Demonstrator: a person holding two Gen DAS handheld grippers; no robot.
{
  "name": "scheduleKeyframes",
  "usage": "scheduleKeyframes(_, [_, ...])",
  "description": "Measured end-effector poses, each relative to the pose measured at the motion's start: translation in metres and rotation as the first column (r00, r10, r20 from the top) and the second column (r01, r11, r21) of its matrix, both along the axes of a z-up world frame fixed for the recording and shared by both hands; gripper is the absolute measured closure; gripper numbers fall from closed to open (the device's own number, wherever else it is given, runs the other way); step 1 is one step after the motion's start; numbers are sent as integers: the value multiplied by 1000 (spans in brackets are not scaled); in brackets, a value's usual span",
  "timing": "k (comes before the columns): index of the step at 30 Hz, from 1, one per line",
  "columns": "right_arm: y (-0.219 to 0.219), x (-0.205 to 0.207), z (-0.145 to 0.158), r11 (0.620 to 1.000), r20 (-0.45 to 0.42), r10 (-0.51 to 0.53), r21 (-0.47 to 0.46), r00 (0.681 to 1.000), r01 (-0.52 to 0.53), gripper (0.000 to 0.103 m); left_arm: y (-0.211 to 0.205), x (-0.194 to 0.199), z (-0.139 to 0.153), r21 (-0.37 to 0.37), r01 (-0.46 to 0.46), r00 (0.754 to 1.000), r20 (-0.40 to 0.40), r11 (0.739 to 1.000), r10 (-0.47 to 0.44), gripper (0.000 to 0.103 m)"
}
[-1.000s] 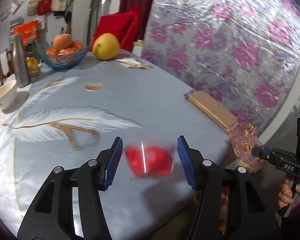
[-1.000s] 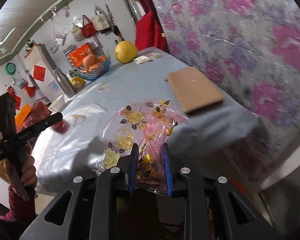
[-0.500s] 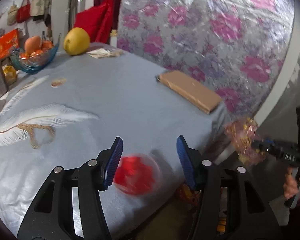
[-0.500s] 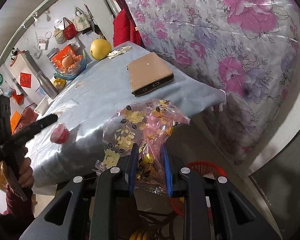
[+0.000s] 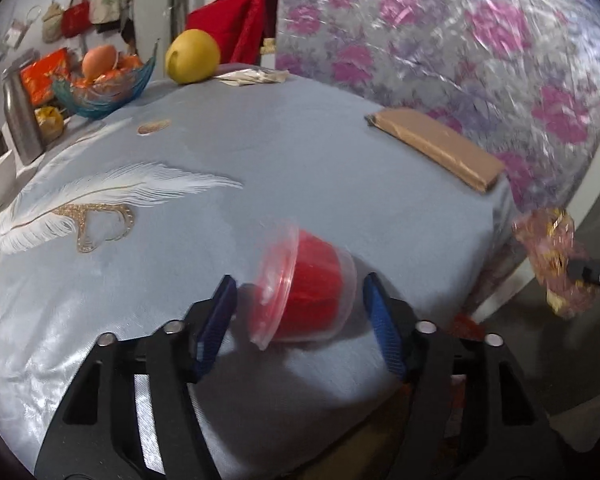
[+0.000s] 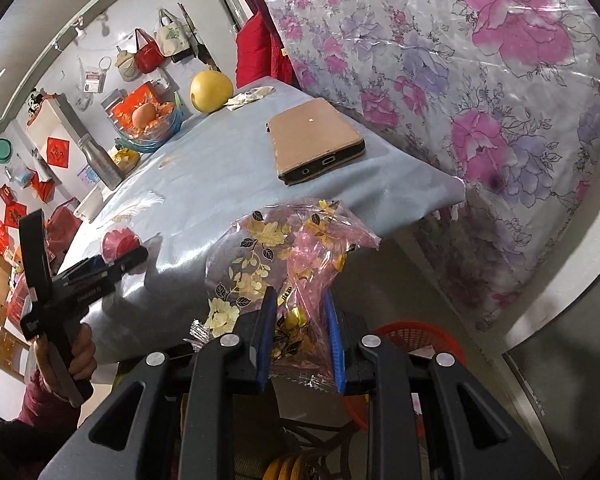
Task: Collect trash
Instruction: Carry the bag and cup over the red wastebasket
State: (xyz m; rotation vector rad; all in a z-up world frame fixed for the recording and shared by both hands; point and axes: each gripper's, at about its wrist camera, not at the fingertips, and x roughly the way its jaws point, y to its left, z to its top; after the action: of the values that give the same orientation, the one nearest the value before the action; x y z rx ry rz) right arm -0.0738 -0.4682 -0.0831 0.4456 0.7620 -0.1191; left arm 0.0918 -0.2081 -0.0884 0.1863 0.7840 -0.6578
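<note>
A small clear plastic cup with red contents (image 5: 306,286) lies on its side on the blue tablecloth (image 5: 300,168), between the open blue fingers of my left gripper (image 5: 300,304); no pad touches it. It shows in the right wrist view (image 6: 118,242) too. My right gripper (image 6: 300,320) is shut on a pink flowered plastic wrapper (image 6: 276,256), held off the table's edge above a red basket (image 6: 416,340) on the floor. The wrapper also shows at the right of the left wrist view (image 5: 552,256).
A brown-cased phone (image 6: 314,140) lies near the table's corner. At the far end are a yellow pomelo (image 5: 192,56), a blue glass fruit bowl (image 5: 100,92), a steel bottle (image 5: 20,116), paper scraps (image 5: 256,76) and a small peel (image 5: 154,126). A flowered mattress (image 6: 480,100) stands beside the table.
The red cup rolled about between my open left fingers and now lies on its side. My right gripper carried the wrapper off the table edge, over the red basket.
</note>
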Motion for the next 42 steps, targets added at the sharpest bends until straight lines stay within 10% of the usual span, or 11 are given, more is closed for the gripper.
scheduleKeyframes(8, [1, 0, 1, 1000, 6, -1, -4, 1000, 1, 79, 8, 5, 12, -19, -44, 998, 35, 999, 44, 71])
scheduleKeyframes(24, [5, -4, 10, 1000, 25, 10, -8, 1000, -10, 79, -9, -51, 53, -3, 15, 972, 236, 1000, -14, 72])
scheduleKeyframes(42, [-11, -29, 12, 1000, 25, -9, -9, 1000, 10, 79, -40, -91, 75, -11, 138, 955, 265, 990, -131, 72])
